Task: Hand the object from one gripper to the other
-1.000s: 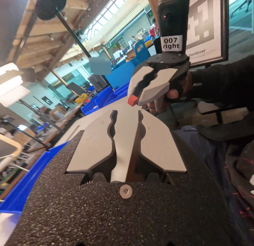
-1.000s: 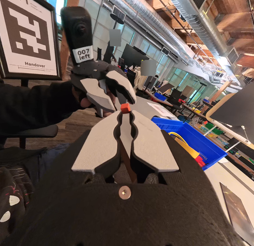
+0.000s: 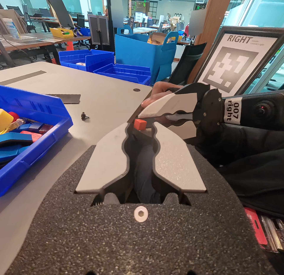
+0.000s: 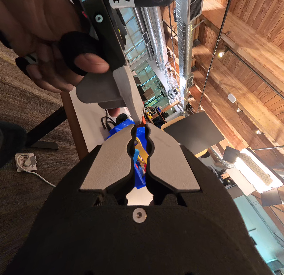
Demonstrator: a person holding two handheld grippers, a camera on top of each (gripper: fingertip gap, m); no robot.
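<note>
Beside the grey surface, the right tongs pinch a small orange-red cube; the left tongs stand spread around it. They do not clearly touch it.

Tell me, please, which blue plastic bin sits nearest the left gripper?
The blue plastic bin full of coloured blocks, on the grey table beside the left gripper; the other blue bins stand beyond its far edge.
</note>
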